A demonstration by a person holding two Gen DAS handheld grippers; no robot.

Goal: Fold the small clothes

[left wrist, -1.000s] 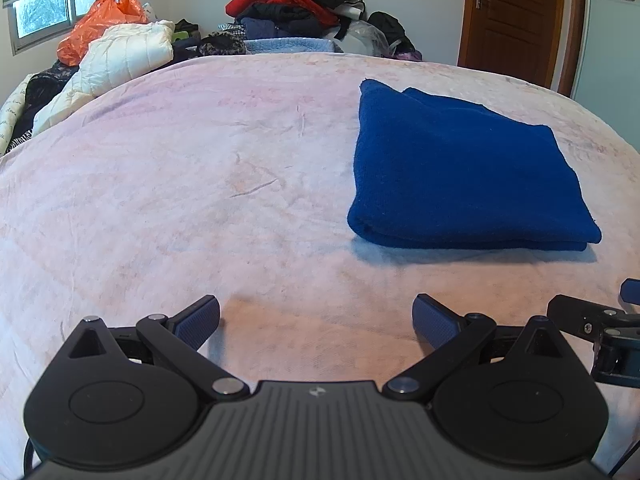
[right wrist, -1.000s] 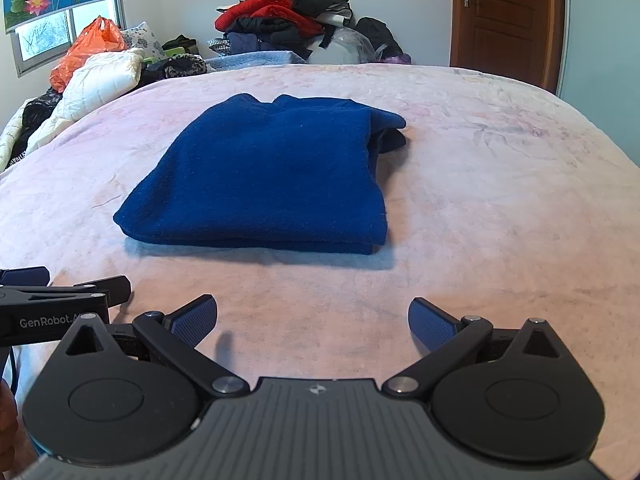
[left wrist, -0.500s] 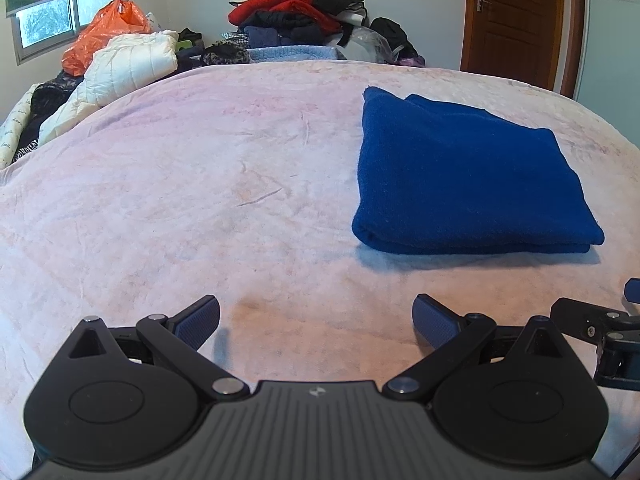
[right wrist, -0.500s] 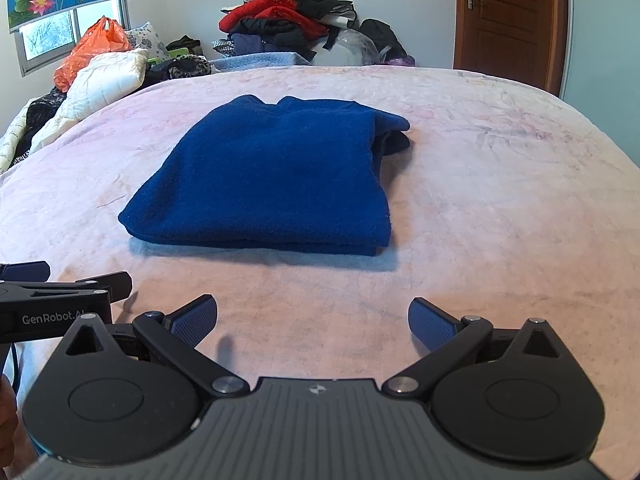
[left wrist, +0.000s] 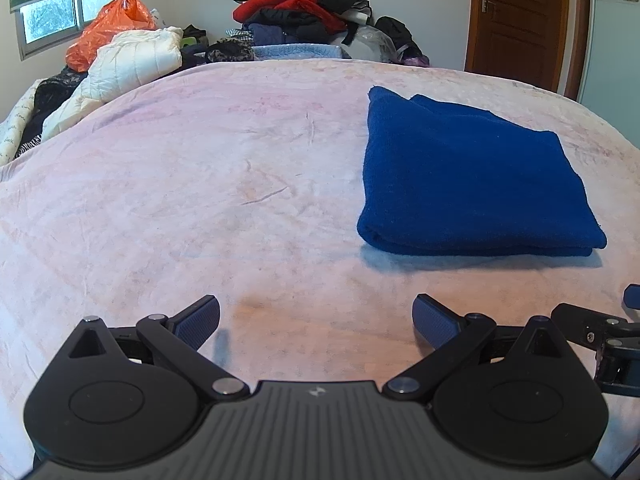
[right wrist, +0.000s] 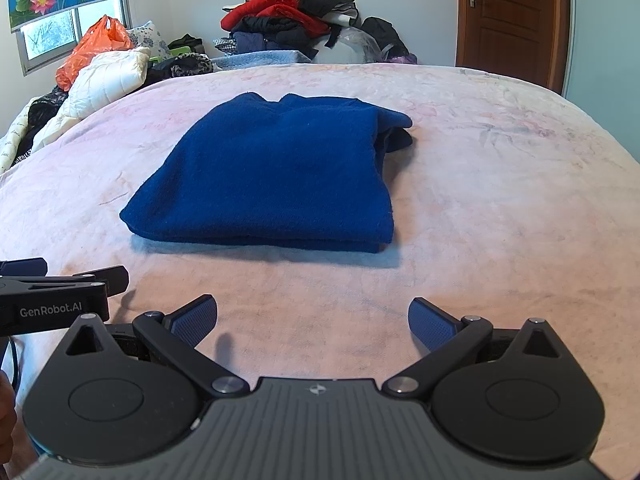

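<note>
One dark blue fleece garment (right wrist: 272, 176), folded into a thick flat rectangle, lies on the pale pink bedspread (right wrist: 500, 200), well ahead of both tools. Nearer the camera, the right gripper (right wrist: 313, 318) hangs with fingers spread wide and empty, and the left gripper (left wrist: 316, 318) beside it is equally wide and empty. Beyond the bed's far edge rises a heap of red and black clothes (right wrist: 288, 16)

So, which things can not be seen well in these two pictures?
- Blue folded garment: its underside and inner layers are hidden by its own top layer in both views.
- Left tongs: in the right wrist view, cut off by the left edge.
- Right tongs: in the left wrist view, only a part shows at the right edge.
- Clothes pile: far away, single pieces too small to tell.
</note>
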